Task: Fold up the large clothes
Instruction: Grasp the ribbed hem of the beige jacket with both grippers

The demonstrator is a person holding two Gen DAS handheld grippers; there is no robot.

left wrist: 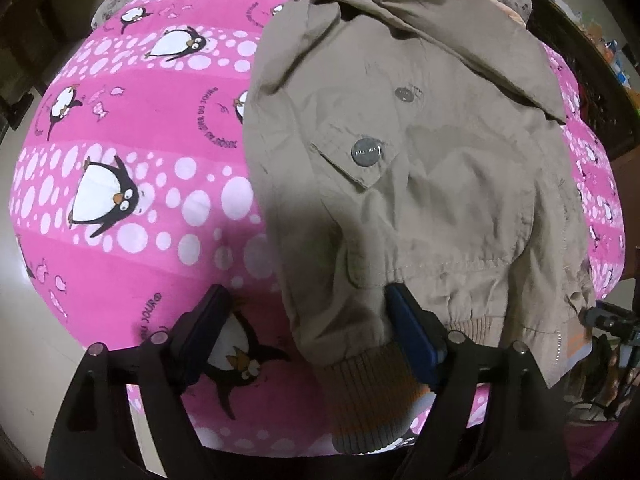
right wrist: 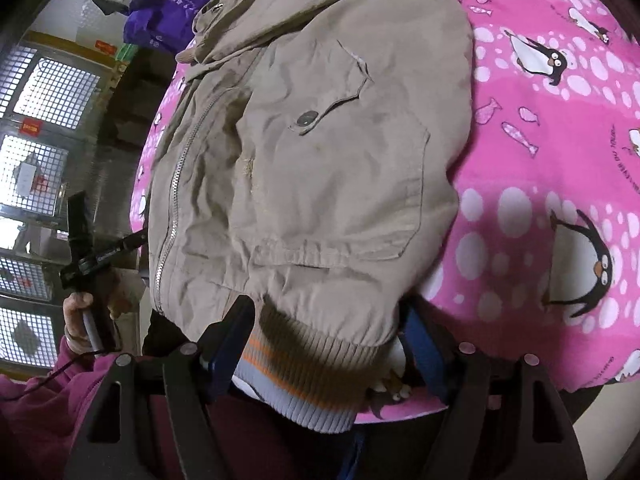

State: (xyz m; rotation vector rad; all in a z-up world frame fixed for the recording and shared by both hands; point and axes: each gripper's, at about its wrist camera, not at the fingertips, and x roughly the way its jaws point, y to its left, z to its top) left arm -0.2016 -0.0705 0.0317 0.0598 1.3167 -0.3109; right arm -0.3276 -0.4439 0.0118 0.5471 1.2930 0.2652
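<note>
Khaki jacket [left wrist: 420,184] lying flat on the pink penguin-print bedsheet [left wrist: 132,120], both grippers at its near hem.

Left gripper [left wrist: 308,320]: jaws apart, straddling the near left corner of the jacket; ribbed cuff [left wrist: 368,396] lies between the fingers, pads not pressing; right gripper [right wrist: 328,320]: jaws apart, ribbed waistband [right wrist: 304,364] between them, unclamped; zip [right wrist: 176,184] runs along the left side in the right wrist view; a hand [right wrist: 80,320] shows at the left there; purple bag [right wrist: 168,8] at the far edge.

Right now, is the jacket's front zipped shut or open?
Shut, as far as visible: on the jacket the zipper runs closed from hem toward collar in the right wrist view. Its top end is unclear.
</note>
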